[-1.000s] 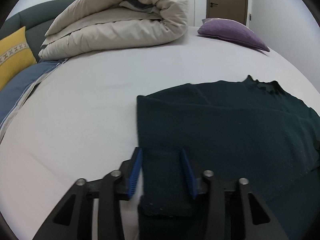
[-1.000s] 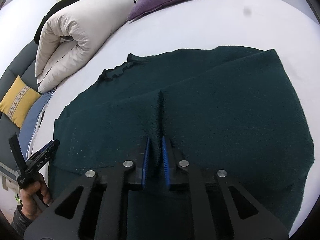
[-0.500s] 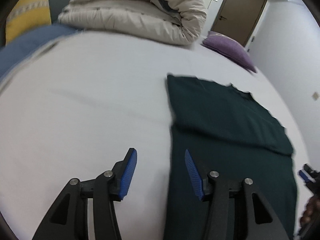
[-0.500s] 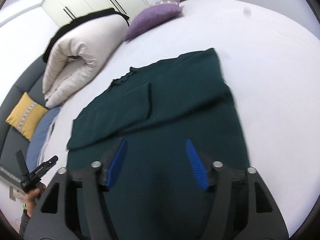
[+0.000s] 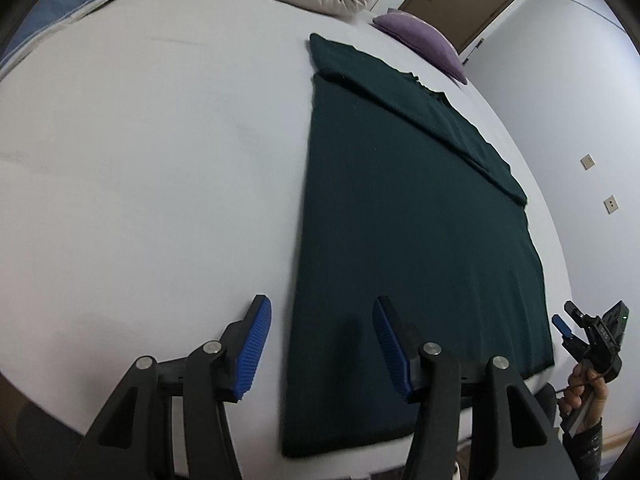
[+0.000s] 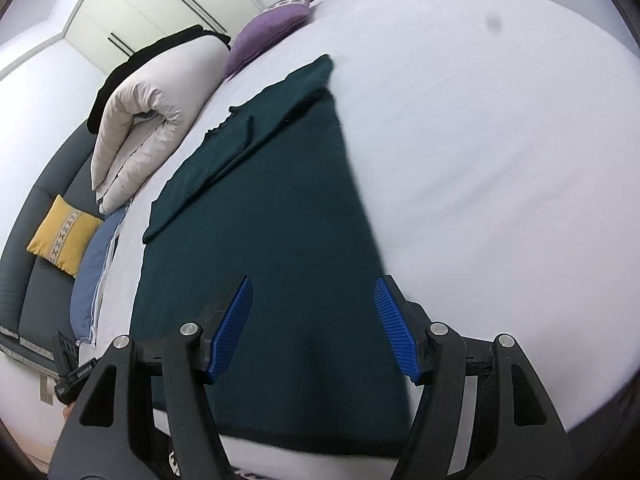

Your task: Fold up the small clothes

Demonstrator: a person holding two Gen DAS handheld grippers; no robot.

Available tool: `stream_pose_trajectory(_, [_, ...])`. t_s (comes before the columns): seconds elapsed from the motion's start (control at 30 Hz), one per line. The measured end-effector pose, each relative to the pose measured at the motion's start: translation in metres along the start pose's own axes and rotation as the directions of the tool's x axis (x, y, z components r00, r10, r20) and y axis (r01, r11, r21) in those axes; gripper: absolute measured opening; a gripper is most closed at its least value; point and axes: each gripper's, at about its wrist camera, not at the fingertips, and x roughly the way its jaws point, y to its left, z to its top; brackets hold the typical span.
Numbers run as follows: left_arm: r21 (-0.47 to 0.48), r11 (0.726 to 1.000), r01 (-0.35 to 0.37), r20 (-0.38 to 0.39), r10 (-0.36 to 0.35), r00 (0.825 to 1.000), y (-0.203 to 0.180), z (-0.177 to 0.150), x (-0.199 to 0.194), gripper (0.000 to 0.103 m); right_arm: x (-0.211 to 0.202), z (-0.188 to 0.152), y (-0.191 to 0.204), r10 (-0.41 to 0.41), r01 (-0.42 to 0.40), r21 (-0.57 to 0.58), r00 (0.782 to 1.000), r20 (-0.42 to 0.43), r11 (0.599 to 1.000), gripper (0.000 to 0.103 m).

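Note:
A dark green sweater (image 5: 400, 220) lies flat on the white bed (image 5: 140, 160), its sleeves folded across the far end. It also shows in the right wrist view (image 6: 280, 208). My left gripper (image 5: 322, 344) is open and empty, above the sweater's near left hem corner. My right gripper (image 6: 314, 324) is open and empty, above the near right part of the hem. The right gripper also shows at the right edge of the left wrist view (image 5: 576, 330), beside the sweater's right hem corner.
A rolled beige duvet (image 6: 148, 112) and a purple cushion (image 6: 272, 24) lie at the far end of the bed. A yellow cushion (image 6: 64, 236) and blue pillow (image 6: 96, 264) sit on the grey sofa at the left. The bed's near edge is just below the hem.
Both grippers let go of the sleeves, opened and pulled back to the sweater's near hem. The sleeves now lie folded across the far end.

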Motion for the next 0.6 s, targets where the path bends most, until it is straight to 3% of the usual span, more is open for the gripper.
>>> stream_pose_trajectory(0.4, [-0.028, 0.995, 0.099, -0.121, -0.102, 0.987, 0.007, -0.016, 0.000, 0.052, -0.028, -0.033, -0.047, 0.063, -0.057, 0.099, 0.996, -0.066, 0.993, 0.062])
stream_pose_trajectory(0.6, [-0.143, 0.973, 0.182, -0.135, -0.201, 0.970, 0.026, -0.014, 0.002, 0.041, -0.034, -0.030, -0.058, 0.105, -0.092, 0.147, 0.991, -0.083, 0.985, 0.062])
